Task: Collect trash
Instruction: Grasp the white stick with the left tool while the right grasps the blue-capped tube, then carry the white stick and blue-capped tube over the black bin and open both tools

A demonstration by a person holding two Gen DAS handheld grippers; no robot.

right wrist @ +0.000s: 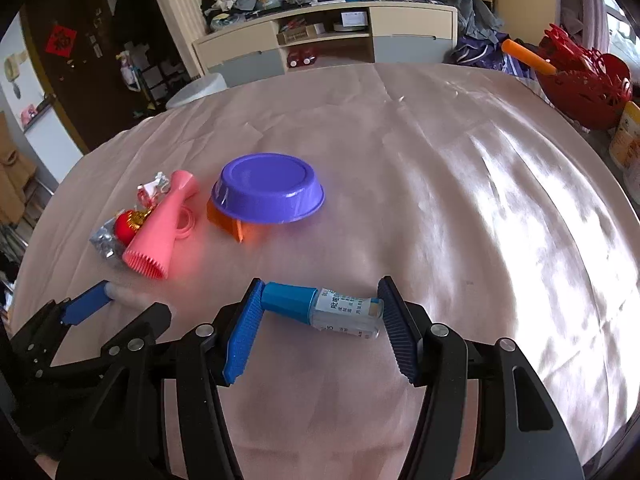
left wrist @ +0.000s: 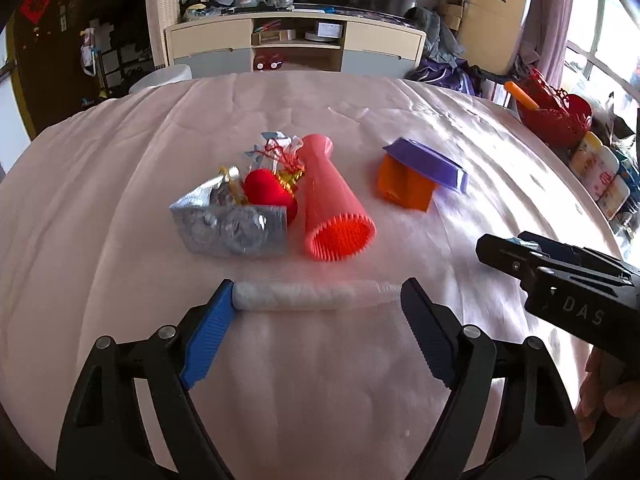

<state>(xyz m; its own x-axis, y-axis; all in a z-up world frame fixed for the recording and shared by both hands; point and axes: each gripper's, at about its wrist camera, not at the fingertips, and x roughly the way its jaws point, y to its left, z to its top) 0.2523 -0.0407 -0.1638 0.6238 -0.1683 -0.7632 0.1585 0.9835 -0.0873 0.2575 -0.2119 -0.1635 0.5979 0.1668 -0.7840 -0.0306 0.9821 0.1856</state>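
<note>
My left gripper (left wrist: 316,298) is closed lengthwise on a white plastic tube (left wrist: 296,297), its ends touching both pads, just above the pink cloth. My right gripper (right wrist: 320,306) is closed lengthwise on a small clear bottle with a blue cap (right wrist: 320,307). Ahead lie a silver foil wrapper (left wrist: 228,224), a red ornament with gold tassel (left wrist: 268,192), a pink ribbed cone (left wrist: 332,204), and a purple bowl (right wrist: 268,188) upside down on an orange piece (right wrist: 228,220). The right gripper shows in the left wrist view (left wrist: 560,276).
A round table under a pink cloth (left wrist: 120,184) carries everything. A red basket (right wrist: 584,84) and jars (left wrist: 600,172) stand at the right edge. A cluttered cabinet (left wrist: 296,44) is behind the table.
</note>
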